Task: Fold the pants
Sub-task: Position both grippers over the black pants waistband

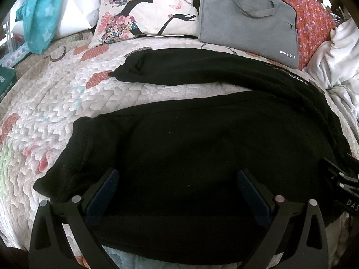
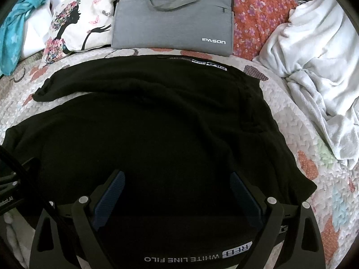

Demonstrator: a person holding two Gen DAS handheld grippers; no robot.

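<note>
Our black pants [image 1: 202,139] lie spread out on the bed [image 1: 56,103], the two legs apart, so no fold is made yet. Our left tongs [image 1: 178,190] and right tongs [image 2: 177,190] are wide open above them, holding nothing.

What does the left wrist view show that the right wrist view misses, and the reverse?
Only the left wrist view shows the near leg's cuff and a green object at the far left edge. Only the right wrist view shows the white lettering on the near edge and the waistband label. Both show the black pants spread on the quilt, the grey laptop bag, the printed pillow, and open fingers: left gripper, right gripper.
</note>
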